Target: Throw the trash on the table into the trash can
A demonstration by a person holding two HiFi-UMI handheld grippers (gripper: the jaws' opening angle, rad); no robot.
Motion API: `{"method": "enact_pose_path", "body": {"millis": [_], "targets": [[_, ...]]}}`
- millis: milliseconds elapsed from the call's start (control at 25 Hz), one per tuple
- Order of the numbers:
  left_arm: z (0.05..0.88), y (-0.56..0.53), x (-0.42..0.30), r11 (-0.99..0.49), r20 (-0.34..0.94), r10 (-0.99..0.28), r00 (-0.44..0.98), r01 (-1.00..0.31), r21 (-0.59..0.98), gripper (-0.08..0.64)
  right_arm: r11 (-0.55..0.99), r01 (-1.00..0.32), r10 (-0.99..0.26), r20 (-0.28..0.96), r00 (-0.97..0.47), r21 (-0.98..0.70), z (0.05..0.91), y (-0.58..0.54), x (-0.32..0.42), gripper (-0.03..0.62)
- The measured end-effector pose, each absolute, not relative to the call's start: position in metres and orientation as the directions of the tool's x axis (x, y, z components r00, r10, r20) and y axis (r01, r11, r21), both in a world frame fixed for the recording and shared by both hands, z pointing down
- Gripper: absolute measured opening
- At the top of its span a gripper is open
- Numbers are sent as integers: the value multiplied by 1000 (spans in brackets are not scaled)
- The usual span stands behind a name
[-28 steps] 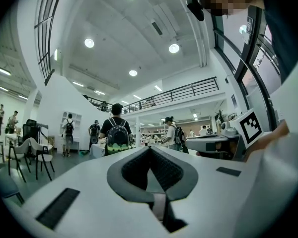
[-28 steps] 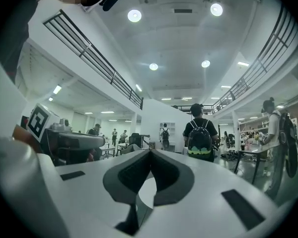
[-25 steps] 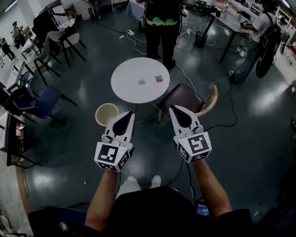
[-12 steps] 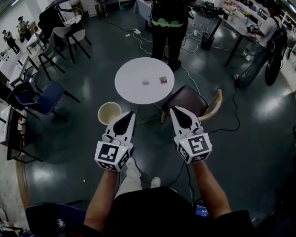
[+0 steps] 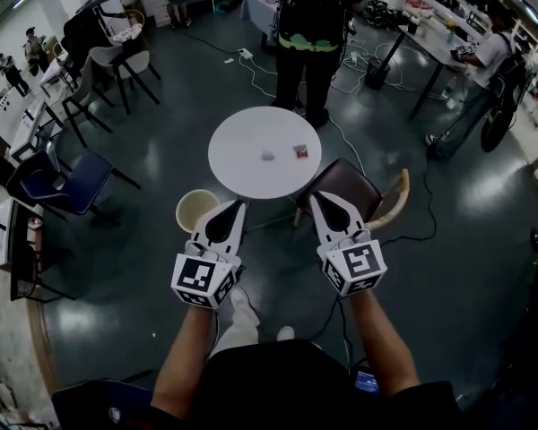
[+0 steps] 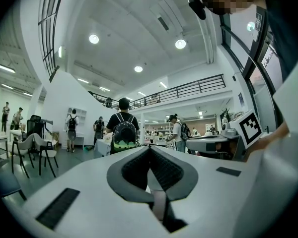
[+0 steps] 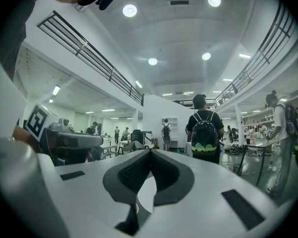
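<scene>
A round white table (image 5: 251,170) stands ahead of me on the dark floor. Two small bits of trash lie on it: a pale crumpled piece (image 5: 268,156) and a small red wrapper (image 5: 300,151). A beige round trash can (image 5: 195,210) sits on the floor at the table's near left. My left gripper (image 5: 238,205) is shut and empty, its tip just right of the can. My right gripper (image 5: 315,196) is shut and empty too, above the brown chair. Both are held level short of the table. In both gripper views the jaws meet with nothing between them.
A brown chair (image 5: 345,186) with a curved wooden back stands at the table's near right. A person with a black backpack (image 5: 309,12) stands beyond the table. Cables (image 5: 421,195) run over the floor at right. Blue and white chairs (image 5: 67,182) stand at left.
The table, trash can and chair have come slightly nearer in the head view as I step forward. Both grippers stay shut and in the same pose.
</scene>
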State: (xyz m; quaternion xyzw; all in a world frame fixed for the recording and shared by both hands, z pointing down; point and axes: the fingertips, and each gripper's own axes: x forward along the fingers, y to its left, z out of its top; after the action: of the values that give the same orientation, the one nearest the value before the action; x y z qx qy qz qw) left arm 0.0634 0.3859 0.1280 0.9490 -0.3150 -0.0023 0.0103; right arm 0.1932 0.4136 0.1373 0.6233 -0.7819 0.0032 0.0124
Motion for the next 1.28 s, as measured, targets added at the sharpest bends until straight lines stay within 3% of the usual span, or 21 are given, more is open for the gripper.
{"method": "enact_pose_path", "body": {"millis": [680,1280], "targets": [[132,223,38,-846,1,-533,846,-532,43,15,141,-990,-989,41,-140,25,137,262,168,18],[148,147,23,-895,7,-439,899,-438,86,15,44,-998,-994,105,-39,49,159,193,150,18]]}}
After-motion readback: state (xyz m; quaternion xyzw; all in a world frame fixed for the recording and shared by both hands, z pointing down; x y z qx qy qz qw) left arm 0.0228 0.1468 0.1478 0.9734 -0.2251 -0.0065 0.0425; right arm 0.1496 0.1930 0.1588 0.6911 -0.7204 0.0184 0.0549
